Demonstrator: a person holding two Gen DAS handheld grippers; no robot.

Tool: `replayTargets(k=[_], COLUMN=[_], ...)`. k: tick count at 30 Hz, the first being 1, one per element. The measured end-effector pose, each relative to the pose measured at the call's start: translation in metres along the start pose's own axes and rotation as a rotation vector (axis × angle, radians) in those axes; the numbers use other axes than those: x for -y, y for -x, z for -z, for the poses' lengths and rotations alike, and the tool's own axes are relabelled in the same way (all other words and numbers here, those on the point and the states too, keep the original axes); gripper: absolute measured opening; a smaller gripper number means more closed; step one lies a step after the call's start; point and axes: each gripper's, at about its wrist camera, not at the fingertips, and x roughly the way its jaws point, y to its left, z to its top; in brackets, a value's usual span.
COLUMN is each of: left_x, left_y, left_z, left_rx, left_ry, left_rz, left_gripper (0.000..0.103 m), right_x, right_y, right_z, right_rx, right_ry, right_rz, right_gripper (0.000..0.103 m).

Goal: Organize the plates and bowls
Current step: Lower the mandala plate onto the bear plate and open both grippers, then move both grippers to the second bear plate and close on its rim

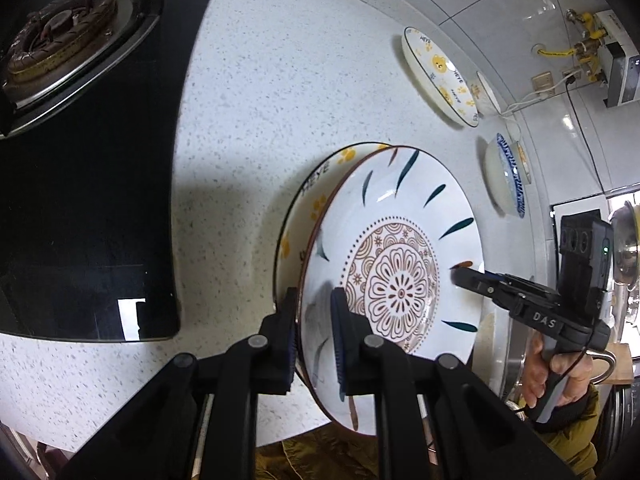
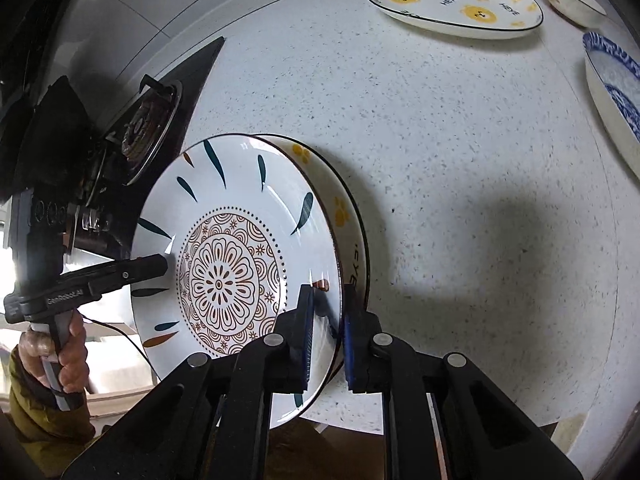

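Step in hand: carrying a stack of two plates, judged to be on its way to a place with the other crockery.
Left tongs (image 1: 314,332): narrowed onto the rim of the patterned plate (image 1: 394,264), one pad on the upper face and one at the outer edge; whether that outer pad sits between the two plates or beyond both cannot be told.
Right tongs (image 2: 326,340): narrowed onto the opposite rim of the same plate, one pad on its face; the other pad lies behind its rim, next to the paw-print plate.
Paw-print plate (image 1: 316,204): directly beneath the patterned plate, its rim showing along one side only.
Position: the stack is held tilted over the near edge of the bench (image 1: 280,92), with a shadow on the surface beside it.
Doing it well: keep both hands level with one another and moving together, so neither rim twists out of the pads; lower the stack flat before letting go.
Risk: glazed rims are slippery, and the lower plate may slide free if the tilt grows.
Other crockery: bear-print plate (image 2: 452,0) and blue-rimmed bowl (image 2: 612,84) toward the far edge, well apart from the stack.
Bench surface: pale speckled stone.
Room: black glass hob with gas burner (image 1: 60,36) at one end; tiled wall with gas pipework (image 1: 580,40) behind.
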Motion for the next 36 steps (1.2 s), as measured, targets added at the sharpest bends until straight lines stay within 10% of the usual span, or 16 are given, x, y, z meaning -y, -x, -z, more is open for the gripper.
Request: replayTargets(k=[22, 32, 36], left_x=[0.008, 0.008, 0.019], left_y=[0.016, 0.078, 0.095], left_z=[0.001, -0.014, -0.039], left_rx=[0.096, 0.317, 0.364], left_ry=[-0.073, -0.041, -0.033], left_rz=[-0.078, -0.072, -0.018], left_gripper=[0.018, 0.039, 0.073], right_x=[0.005, 0.013, 0.026], right_y=[0.011, 0.05, 0.088], right_z=[0.006, 0.004, -0.012], right_rx=[0.024, 0.139, 0.245], right_ry=[0.012, 0.048, 0.063], right_rz=[-0.018, 0.001, 0.021], right_gripper=[0.009, 0.037, 0.052])
